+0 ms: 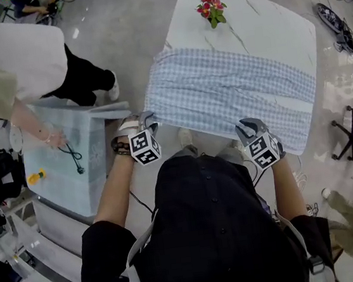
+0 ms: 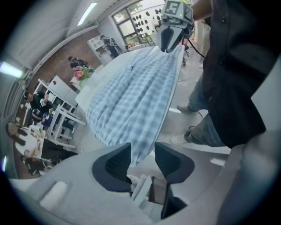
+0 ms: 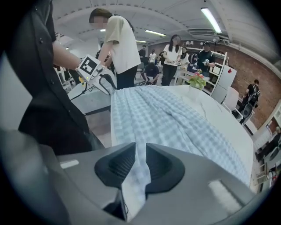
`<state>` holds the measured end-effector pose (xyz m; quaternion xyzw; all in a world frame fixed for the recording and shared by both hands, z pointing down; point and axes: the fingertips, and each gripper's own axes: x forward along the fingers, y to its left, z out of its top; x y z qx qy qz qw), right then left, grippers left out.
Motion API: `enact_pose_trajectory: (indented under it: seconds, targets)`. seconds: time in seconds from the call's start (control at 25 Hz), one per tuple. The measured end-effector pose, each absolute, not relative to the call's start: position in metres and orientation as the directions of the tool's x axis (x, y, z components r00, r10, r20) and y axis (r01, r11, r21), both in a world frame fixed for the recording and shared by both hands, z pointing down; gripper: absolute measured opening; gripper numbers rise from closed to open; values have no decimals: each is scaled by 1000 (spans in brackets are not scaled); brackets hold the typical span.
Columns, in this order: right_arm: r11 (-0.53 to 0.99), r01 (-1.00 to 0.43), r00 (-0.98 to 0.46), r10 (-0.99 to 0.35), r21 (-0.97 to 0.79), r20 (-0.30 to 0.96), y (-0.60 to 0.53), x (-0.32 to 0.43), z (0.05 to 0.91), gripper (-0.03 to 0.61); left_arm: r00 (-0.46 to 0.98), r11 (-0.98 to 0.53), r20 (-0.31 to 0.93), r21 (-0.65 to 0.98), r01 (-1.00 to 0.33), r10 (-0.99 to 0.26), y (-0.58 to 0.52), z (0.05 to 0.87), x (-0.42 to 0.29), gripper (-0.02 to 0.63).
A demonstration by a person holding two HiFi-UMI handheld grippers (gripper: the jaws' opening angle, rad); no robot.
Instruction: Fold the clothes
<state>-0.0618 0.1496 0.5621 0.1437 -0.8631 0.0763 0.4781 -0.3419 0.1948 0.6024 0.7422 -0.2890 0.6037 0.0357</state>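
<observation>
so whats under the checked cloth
A white marble-look table: its far part shows beyond the checked cloth, with a small flower plant on it. The tabletop beneath the cloth is covered, so anything lying there can't be seen.

The garment (image 1: 234, 92) lies over the table's (image 1: 264, 24) near half, hanging off the near edge, with flowers (image 1: 211, 8) behind it. The left gripper (image 1: 145, 123) is at its near-left corner, the right gripper (image 1: 246, 128) at its near-right.
</observation>
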Motion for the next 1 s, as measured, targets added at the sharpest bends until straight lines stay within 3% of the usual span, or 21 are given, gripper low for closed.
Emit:
enact_pose_trajectory:
  seconds: [0.36,0.8,0.92,1.0]
  targets:
    - [874,-486,-435,-246,4,866,167,-38,566,80,137,-929,936,-286,-235,-323,205,618,-361,178]
    - [858,-513,-444,-279,14,852,172,-68,565,80,116,-892,893,-411,-190,-436,186,631,-375,176]
    - [852,-522,-437,-296,28,849,171,-68,566,80,117,-878,880,-433,-205,-461,181,629,-375,144]
    - [854,-520,-424,-286,28,859,176,-62,571,80,121,-869,872,-442,-222,-475,182,625,-376,80]
